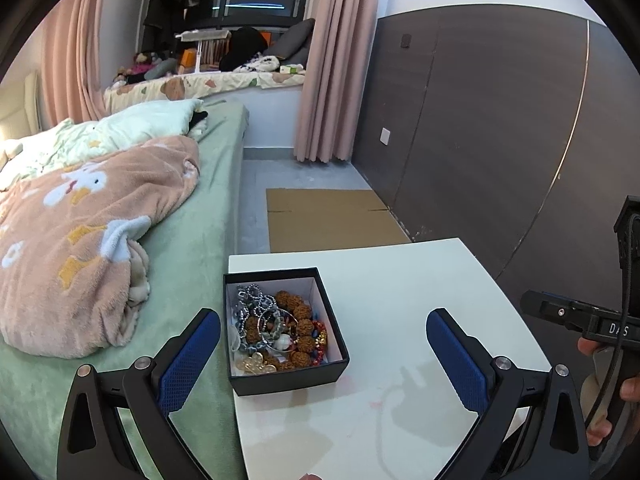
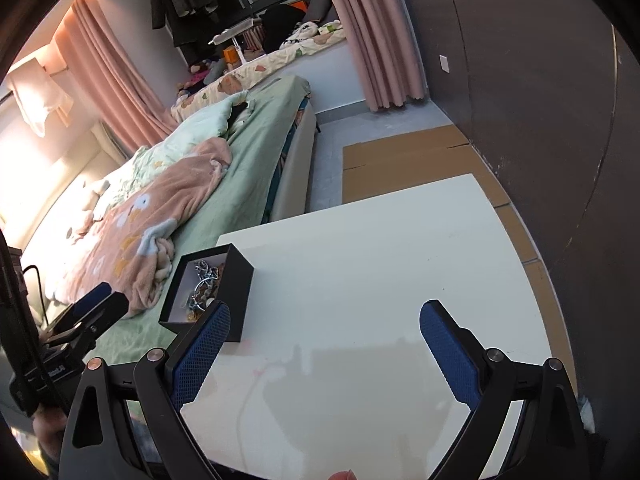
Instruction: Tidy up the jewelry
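Nearby, bed [image 1: 192,240] beside table [image 1: 400,280], jewelry box [image 1: 284,376] perhaps beads, both hand-held grippers [image 1: 323,340] [image 2: 325,334] spread apart

Matt black box [image 1: 286,376], glossy white table [image 1: 420,288], fleecy blanket [image 1: 80,240], shiny metal chain [image 1: 256,300]

the white table [image 1: 400,280] is bare from twelve round to five o'clock of the black box [image 1: 286,376], which stands at its left edge and is the only obstacle on it. the box is open on top, with heaped jewelry [image 1: 276,328] below the rim. at nine o'clock the bed [image 1: 200,240] and pink blanket [image 1: 80,240] press close. the left gripper [image 1: 323,334] and right gripper [image 2: 325,327] hang spread wide, nothing between their fingers.
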A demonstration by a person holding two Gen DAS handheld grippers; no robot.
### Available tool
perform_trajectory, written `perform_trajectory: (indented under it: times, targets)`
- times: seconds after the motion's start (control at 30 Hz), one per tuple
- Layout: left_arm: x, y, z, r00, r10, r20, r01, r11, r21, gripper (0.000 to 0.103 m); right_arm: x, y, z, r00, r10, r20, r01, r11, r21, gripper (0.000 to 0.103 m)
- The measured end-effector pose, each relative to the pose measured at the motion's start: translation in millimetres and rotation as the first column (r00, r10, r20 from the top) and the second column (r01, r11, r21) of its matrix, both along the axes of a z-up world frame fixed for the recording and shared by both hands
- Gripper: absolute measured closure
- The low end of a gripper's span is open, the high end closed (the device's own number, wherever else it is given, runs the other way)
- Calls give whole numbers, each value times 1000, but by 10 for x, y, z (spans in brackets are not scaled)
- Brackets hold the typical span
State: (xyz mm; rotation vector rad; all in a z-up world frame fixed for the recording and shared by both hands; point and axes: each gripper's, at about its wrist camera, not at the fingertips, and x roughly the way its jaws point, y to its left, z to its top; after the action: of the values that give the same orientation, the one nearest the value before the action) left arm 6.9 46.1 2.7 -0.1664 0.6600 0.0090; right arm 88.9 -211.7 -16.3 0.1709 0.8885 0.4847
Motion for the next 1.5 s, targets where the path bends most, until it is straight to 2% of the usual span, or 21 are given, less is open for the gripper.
perform_trajectory:
  times: [0.43, 1.5]
  targets:
    - [22, 33, -33, 1000, 17, -2, -17, 1000, -15, 0, -73, 80, 110, 1000, 22, 15, -21, 999, -27, 7]
    - [-6, 38, -15, 1000, 6, -3, -6, 1000, -7, 0, -90, 126, 141, 1000, 23, 2, -23, 999, -37, 7]
